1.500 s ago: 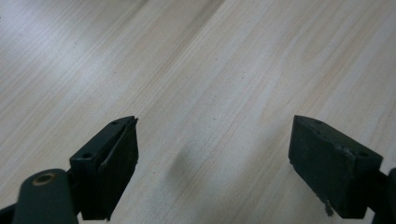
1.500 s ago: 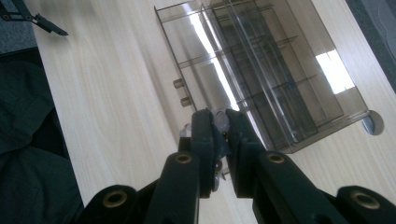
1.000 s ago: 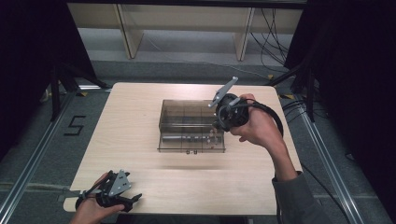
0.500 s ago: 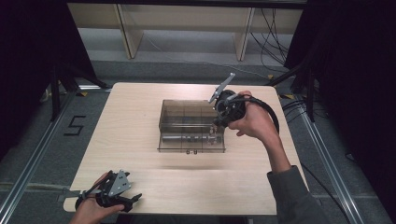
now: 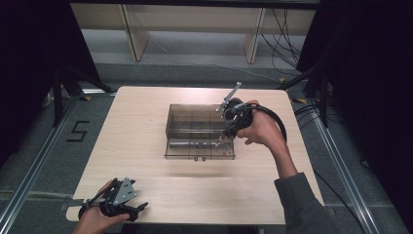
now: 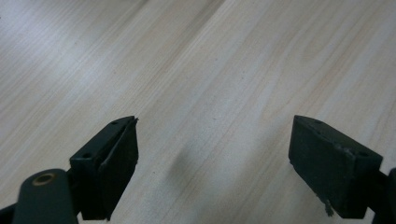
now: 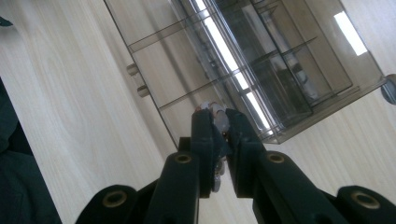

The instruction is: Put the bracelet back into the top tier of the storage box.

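Left gripper [image 5: 127,207], at the table's seven o'clock, jaws spread, idle. Right gripper [image 7: 217,122] pinches a small pale translucent part [image 7: 217,113], seemingly elongated along the jaws, pointing down over the smoky clear-plastic compartment box [image 5: 195,117] at centre. Placement remains; release not yet done.

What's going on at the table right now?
A person works a clear compartment box at mid-table. The right tool is shut on a small pale item, too small to identify, and hangs over the box's near right compartments. The left tool rests open at the near left of the table, holding nothing.
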Demonstrator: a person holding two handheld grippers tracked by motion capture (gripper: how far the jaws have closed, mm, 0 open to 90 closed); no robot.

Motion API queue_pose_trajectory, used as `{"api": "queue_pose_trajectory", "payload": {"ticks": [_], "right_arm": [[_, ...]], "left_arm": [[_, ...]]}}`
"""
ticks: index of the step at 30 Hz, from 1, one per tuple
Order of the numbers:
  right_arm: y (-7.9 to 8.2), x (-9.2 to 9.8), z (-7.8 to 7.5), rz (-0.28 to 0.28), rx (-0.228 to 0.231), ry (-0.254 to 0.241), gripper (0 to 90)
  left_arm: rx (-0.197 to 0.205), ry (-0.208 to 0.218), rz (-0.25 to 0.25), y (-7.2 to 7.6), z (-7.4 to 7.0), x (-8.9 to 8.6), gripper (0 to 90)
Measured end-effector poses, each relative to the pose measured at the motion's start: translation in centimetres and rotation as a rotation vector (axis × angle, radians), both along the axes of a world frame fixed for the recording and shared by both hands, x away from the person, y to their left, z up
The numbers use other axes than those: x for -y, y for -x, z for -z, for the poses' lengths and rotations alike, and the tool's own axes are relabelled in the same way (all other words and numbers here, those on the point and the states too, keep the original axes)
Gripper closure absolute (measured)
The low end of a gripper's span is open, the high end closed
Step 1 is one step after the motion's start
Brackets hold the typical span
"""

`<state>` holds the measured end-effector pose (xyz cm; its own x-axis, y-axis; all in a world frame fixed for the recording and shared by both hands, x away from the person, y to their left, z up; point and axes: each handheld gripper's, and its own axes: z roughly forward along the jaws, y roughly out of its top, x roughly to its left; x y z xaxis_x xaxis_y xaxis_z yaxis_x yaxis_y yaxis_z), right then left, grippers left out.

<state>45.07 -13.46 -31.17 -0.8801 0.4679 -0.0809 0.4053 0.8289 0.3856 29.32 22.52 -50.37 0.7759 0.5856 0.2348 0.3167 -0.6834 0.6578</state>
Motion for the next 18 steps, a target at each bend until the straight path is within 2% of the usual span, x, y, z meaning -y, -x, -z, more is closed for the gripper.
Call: {"api": "queue_pose_trajectory", "payload": {"ticks": [5, 7, 9, 10, 13, 15, 16, 18], "right_arm": [[-0.3, -0.3, 0.8, -0.010, -0.009, 0.015, 82.8], [-0.2, -0.5, 1.1, 0.007, -0.027, 0.021, 82.8], [-0.5, -0.6, 1.7, -0.012, -0.027, 0.036, 82.8], [-0.5, -0.7, 1.9, 0.006, -0.041, 0.042, 82.8], [-0.8, -0.8, 2.6, -0.007, -0.055, 0.045, 82.8], [-0.8, -0.9, 3.0, 0.004, -0.072, 0.053, 82.8], [-0.9, -0.9, 3.2, -0.004, -0.069, 0.054, 82.7], [-1.0, -1.0, 3.5, 0.003, -0.081, 0.063, 82.7]], "left_arm": [[0.000, -0.006, -0.003, 0.0, 0.0, 0.0, 15.9], [-0.004, 0.000, 0.002, 0.0, 0.0, 0.0, 15.8], [0.000, 0.001, 0.000, 0.0, 0.0, 0.0, 15.8], [0.003, 0.001, 0.000, 0.0, 0.0, 0.0, 15.8], [-0.002, -0.002, -0.002, 0.0, 0.0, 0.0, 15.8], [0.007, 0.000, -0.002, 0.0, 0.0, 0.0, 15.8], [-0.002, -0.006, 0.001, 0.0, 0.0, 0.0, 15.8], [-0.001, 0.006, 0.001, 0.0, 0.0, 0.0, 15.8]]}}
